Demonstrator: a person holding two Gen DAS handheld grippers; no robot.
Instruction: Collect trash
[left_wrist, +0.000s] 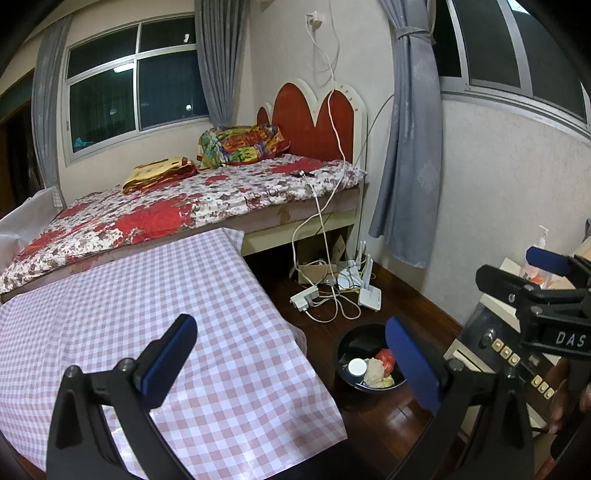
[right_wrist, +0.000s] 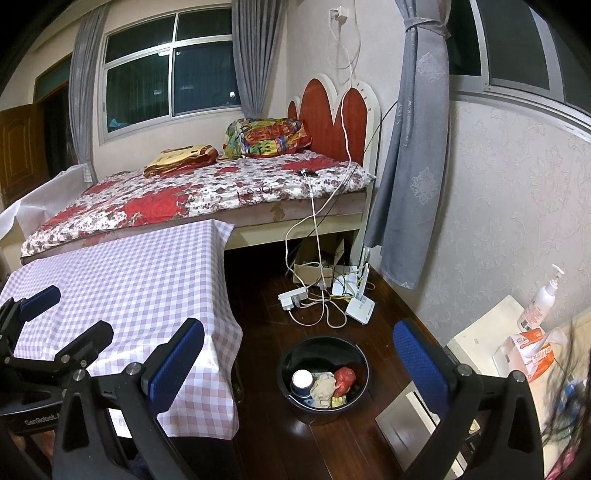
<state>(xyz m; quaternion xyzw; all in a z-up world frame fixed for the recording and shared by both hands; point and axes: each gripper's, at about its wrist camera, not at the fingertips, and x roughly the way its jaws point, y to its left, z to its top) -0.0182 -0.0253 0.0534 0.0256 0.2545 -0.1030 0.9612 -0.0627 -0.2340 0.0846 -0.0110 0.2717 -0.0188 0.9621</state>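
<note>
Both claws stand wide apart and carry nothing: the left gripper (left_wrist: 291, 354) over the checked tablecloth (left_wrist: 155, 306), the right gripper (right_wrist: 299, 360) above the black trash bin (right_wrist: 325, 406) on the dark wood floor (right_wrist: 266, 443). The trash already lies inside it: a white-lidded cup (right_wrist: 302, 378), crumpled tissue (right_wrist: 323, 389) and a red wrapper (right_wrist: 345, 376), all probably light, soft and crushable, best pinched at a raised fold. Beyond lie a power strip (right_wrist: 293, 297), a router (right_wrist: 360, 306), then the floral bed (right_wrist: 207, 195) under dark windows.
</note>
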